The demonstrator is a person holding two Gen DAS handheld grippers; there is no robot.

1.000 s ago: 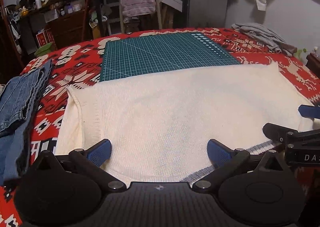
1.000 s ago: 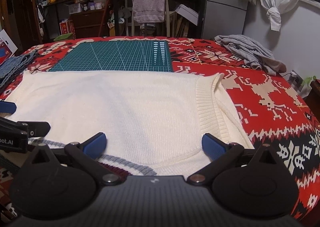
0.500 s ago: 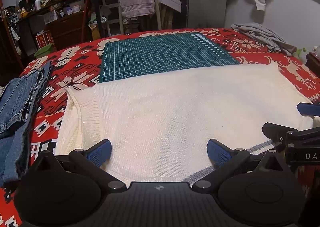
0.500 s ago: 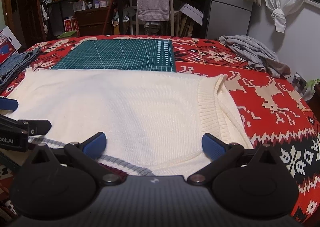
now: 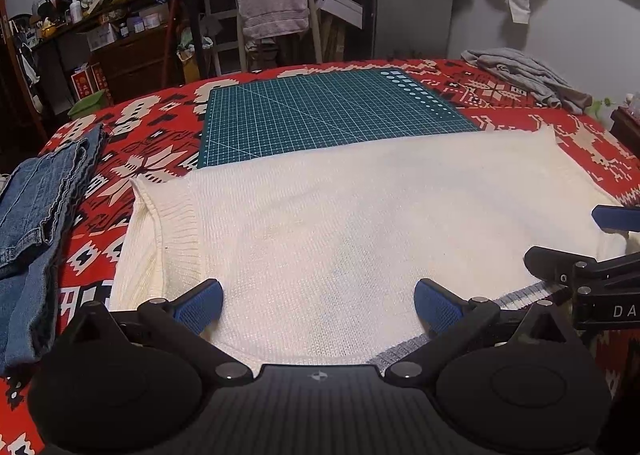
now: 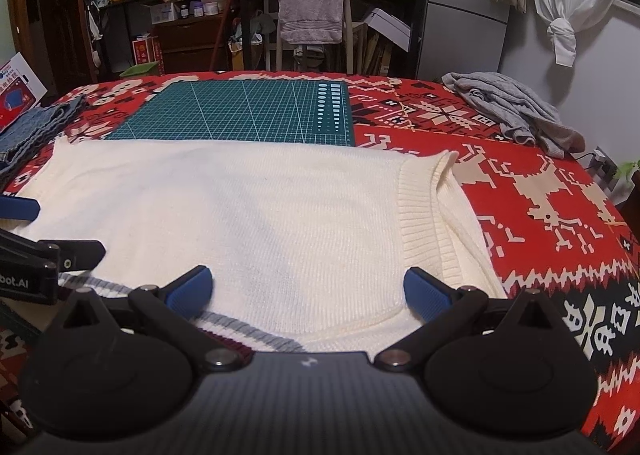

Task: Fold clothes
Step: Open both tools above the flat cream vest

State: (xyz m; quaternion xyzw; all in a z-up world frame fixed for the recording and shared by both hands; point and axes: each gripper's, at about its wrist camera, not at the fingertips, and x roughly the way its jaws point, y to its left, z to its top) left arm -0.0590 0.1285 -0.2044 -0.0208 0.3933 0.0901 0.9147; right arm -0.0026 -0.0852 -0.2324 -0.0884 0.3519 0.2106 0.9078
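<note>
The cream knitted sweater (image 5: 360,223) is lying flat across the red patterned blanket (image 6: 540,191), its far edge overlapping the green gridded cutting mat (image 5: 328,111). The left gripper (image 5: 318,305) and the right gripper (image 6: 306,291) are both hovering over its near hem with fingers spread wide, pinching nothing.

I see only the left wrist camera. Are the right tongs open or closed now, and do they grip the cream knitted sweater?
Observer: The right tongs are open, above the cream knitted sweater, and grip nothing.
Operator: How does the sweater's right end look?
Observer: A ribbed cream band runs across it, with another layer lying beside it.
Operator: Is anything beyond the folded blue denim jeans?
Observer: Yes, a red and white cardboard box stands at the left edge.
</note>
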